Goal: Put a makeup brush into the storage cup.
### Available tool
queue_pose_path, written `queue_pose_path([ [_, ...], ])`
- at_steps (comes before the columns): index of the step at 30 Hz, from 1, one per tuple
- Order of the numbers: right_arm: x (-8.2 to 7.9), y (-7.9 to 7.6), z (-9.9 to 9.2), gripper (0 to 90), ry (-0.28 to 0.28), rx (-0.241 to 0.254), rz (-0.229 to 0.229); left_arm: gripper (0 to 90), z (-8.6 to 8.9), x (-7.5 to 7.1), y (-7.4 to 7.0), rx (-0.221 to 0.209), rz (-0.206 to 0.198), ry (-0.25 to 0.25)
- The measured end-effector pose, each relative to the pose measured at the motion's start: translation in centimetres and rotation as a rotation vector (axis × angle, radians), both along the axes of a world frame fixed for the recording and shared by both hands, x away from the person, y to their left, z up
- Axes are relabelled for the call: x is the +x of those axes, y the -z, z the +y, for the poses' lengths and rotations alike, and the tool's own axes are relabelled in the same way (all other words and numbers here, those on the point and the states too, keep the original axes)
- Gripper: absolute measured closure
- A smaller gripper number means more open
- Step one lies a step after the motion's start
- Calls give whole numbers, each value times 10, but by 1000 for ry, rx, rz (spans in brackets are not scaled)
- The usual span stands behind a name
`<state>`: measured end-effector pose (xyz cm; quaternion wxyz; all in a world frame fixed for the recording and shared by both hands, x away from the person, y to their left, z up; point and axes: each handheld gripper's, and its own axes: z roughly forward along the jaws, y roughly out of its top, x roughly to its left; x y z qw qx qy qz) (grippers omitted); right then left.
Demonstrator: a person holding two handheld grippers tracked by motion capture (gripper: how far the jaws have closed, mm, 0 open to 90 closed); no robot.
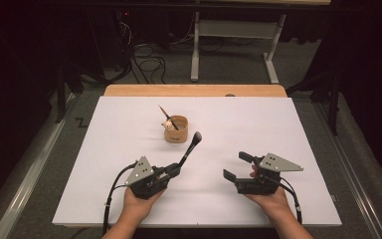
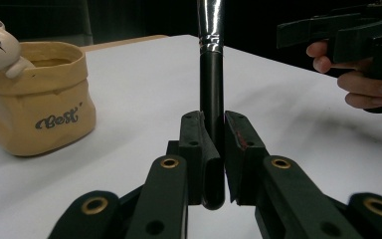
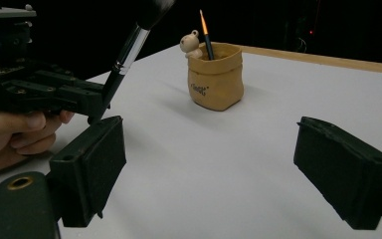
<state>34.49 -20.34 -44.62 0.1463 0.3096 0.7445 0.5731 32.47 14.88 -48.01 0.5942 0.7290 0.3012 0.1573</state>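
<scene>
My left gripper (image 1: 175, 170) is shut on the black handle of a makeup brush (image 1: 191, 147), whose dark bristle head points up and away toward the pot. In the left gripper view the brush handle (image 2: 212, 89) stands upright between the pads (image 2: 199, 144). A tan bag-shaped pot (image 1: 175, 129) with a small bear figure on its rim stands mid-table and holds a thin pencil-like brush (image 1: 168, 117). My right gripper (image 1: 237, 166) hovers at the front right with its jaws wide apart and nothing between them. The right gripper view has the pot (image 3: 215, 74) ahead and the left gripper (image 3: 45, 92) at the left.
A white sheet (image 1: 258, 124) covers the table, with a wooden edge (image 1: 194, 90) at the back. Beyond it a dark floor carries cables and a white table frame (image 1: 234, 40).
</scene>
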Motion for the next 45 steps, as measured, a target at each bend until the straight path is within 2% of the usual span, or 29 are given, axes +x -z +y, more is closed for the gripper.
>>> queue_pose_path([
  [22,10,-16,43,155,-59,28,-30,794,0,0,-3,-24,-14,-5],
  [37,12,-15,53,190,-95,77,-4,794,-4,-2,-3,-23,-22,1],
  [45,10,-7,54,225,-116,92,20,794,-9,-4,-2,-20,-25,13],
])
